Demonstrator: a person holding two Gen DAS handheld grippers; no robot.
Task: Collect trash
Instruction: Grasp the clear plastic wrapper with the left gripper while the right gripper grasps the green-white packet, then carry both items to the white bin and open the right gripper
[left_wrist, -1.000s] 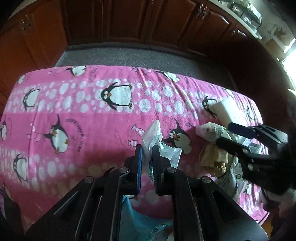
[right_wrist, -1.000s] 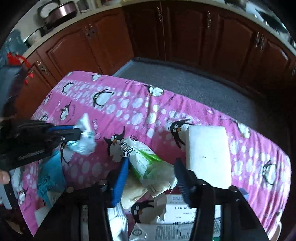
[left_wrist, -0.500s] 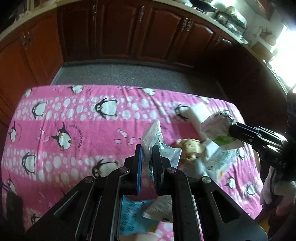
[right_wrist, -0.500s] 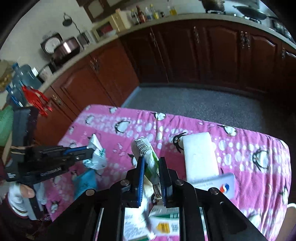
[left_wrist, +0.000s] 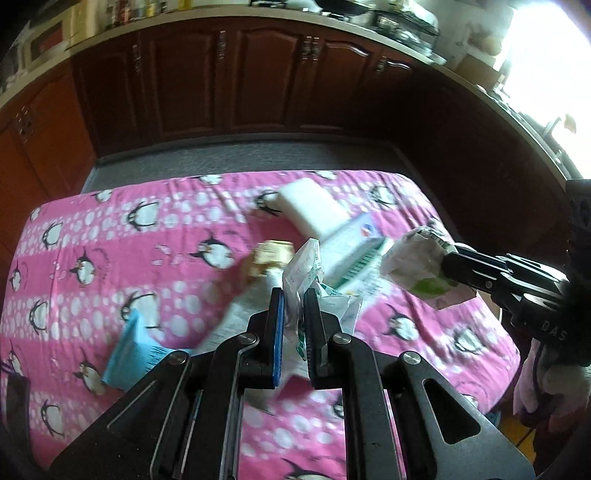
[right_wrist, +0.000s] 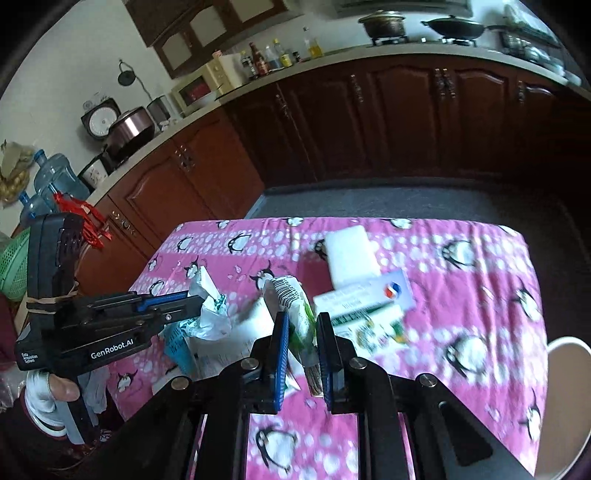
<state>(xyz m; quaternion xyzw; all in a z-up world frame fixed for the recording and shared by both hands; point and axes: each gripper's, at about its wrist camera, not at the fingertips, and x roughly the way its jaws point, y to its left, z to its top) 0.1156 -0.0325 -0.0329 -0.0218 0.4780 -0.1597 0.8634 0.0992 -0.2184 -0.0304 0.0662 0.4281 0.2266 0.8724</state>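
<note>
My left gripper (left_wrist: 293, 295) is shut on a crumpled white wrapper (left_wrist: 304, 267) and holds it above the pink penguin tablecloth (left_wrist: 110, 258). It also shows in the right wrist view (right_wrist: 192, 297) with the wrapper (right_wrist: 210, 314). My right gripper (right_wrist: 299, 319) is shut on a white and green packet (right_wrist: 295, 306), lifted above the cloth. That packet shows in the left wrist view (left_wrist: 421, 262) at the right gripper's tip (left_wrist: 448, 258). Loose trash lies on the cloth: a white foam block (left_wrist: 310, 206), a white carton (left_wrist: 354, 247), a tan crumpled paper (left_wrist: 269, 256), a blue packet (left_wrist: 133, 343).
Dark wood kitchen cabinets (right_wrist: 369, 122) stand beyond a grey floor strip (left_wrist: 240, 155). A white round container rim (right_wrist: 565, 398) sits off the table's right edge. Water jugs (right_wrist: 51, 181) and a green basket (right_wrist: 13, 266) stand at the left.
Both grippers have risen well above the table with their trash. The right gripper went from open around the green packet to shut on it and lifted it.
</note>
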